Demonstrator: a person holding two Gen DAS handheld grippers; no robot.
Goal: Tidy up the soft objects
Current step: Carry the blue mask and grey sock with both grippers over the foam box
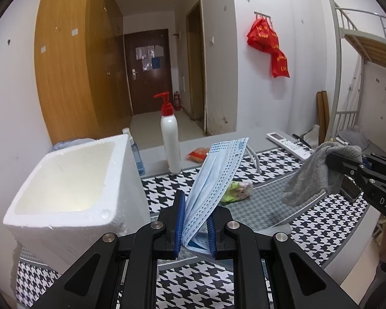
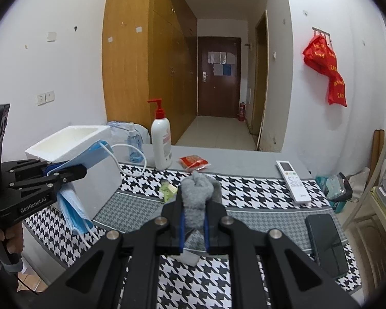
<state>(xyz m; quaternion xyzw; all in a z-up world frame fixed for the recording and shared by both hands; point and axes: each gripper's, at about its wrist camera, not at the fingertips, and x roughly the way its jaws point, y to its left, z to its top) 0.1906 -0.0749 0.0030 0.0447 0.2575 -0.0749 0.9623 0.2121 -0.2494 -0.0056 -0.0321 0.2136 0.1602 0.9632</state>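
Note:
My left gripper (image 1: 195, 213) is shut on a light blue face mask (image 1: 213, 172), which stands up folded between the blue pads, above the table. The same mask (image 2: 74, 211) hangs beside the foam box in the right wrist view, its white ear loops dangling. My right gripper (image 2: 194, 211) is shut on a grey sock (image 2: 199, 188), bunched above the jaws. In the left wrist view that grey sock (image 1: 311, 177) droops from the right gripper (image 1: 333, 161) at the right. An open white foam box (image 1: 64, 177) stands at the left, close to the mask.
On the houndstooth cloth (image 2: 244, 188) lie a green snack packet (image 1: 238, 190), a red packet (image 2: 194, 162), a white remote (image 2: 293, 182) and a black phone (image 2: 325, 242). A white pump bottle (image 2: 161, 141) and a blue spray bottle (image 2: 134, 144) stand at the back. A bed frame (image 1: 357, 51) stands at the right.

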